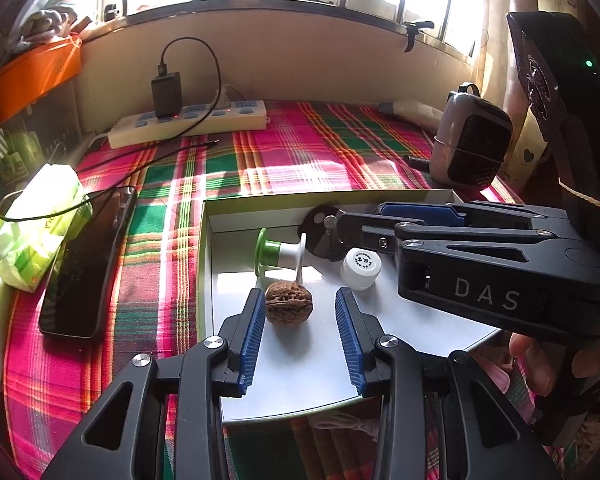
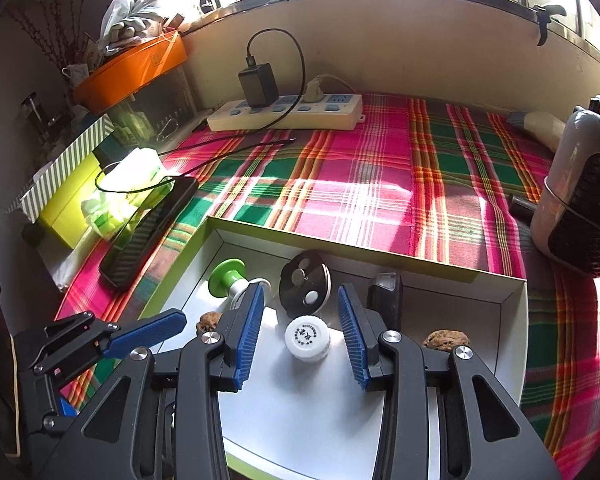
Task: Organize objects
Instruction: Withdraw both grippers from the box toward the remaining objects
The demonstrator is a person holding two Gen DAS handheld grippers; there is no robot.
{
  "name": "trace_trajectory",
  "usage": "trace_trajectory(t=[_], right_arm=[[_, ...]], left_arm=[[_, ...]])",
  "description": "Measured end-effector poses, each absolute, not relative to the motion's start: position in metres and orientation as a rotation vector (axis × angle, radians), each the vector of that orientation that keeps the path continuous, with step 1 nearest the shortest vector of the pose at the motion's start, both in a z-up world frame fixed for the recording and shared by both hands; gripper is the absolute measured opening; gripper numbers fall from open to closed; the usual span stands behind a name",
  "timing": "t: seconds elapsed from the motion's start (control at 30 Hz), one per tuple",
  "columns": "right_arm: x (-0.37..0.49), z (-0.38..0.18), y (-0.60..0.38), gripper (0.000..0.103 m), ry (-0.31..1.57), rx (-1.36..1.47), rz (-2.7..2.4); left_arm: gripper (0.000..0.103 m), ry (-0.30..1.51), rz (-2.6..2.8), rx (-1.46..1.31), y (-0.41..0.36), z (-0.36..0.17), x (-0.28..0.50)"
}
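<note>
A shallow white box (image 1: pixel 210 216) (image 2: pixel 512 292) lies on the plaid cloth. In it are a walnut (image 1: pixel 288 303) (image 2: pixel 209 318), a second walnut (image 2: pixel 446 339), a white bottle cap (image 1: pixel 361 264) (image 2: pixel 307 337), a green-and-white spool (image 1: pixel 278 252) (image 2: pixel 230 276), a black round disc (image 1: pixel 320 236) (image 2: pixel 305 282) and a small black device (image 2: pixel 385 300). My left gripper (image 1: pixel 300 316) is open over the box, its left pad next to the first walnut. My right gripper (image 2: pixel 300 320) is open around the white cap, apart from it; it also shows in the left wrist view (image 1: pixel 460 240).
A black phone (image 1: pixel 86 264) (image 2: pixel 150 232) and a tissue pack (image 1: pixel 40 224) lie left of the box. A power strip (image 1: pixel 188 122) (image 2: pixel 288 114) with charger and cable sits at the back. A grey speaker-like unit (image 1: pixel 470 140) (image 2: pixel 580 200) stands at the right.
</note>
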State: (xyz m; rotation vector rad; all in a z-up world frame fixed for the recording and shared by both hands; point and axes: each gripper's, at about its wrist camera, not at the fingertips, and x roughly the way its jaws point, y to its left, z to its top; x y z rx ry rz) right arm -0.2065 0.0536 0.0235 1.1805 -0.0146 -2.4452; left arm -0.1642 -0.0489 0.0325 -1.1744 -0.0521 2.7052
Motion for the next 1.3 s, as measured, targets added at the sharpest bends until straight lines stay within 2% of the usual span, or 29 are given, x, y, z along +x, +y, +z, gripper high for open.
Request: trace_trajectory(t=[0.63,1.1,1.3], right_arm=[[-0.144,0.044,0.069,0.041,-0.032,1.101,-2.526],[-0.085,0.034,0.107,0.041,0.010,1.090,-2.665],[-0.066,0.026,0.130,0.041,-0.037,1.118,-2.724]], left_arm=[[0.035,-0.094,2.728,-1.100,-0.058,0.053,-0.108],[0.037,-0.182,2.650,-1.147,-0.058,0.032,-0.082],[0.037,-0.190,2.617,-1.181,-0.050,0.025,-0.085]])
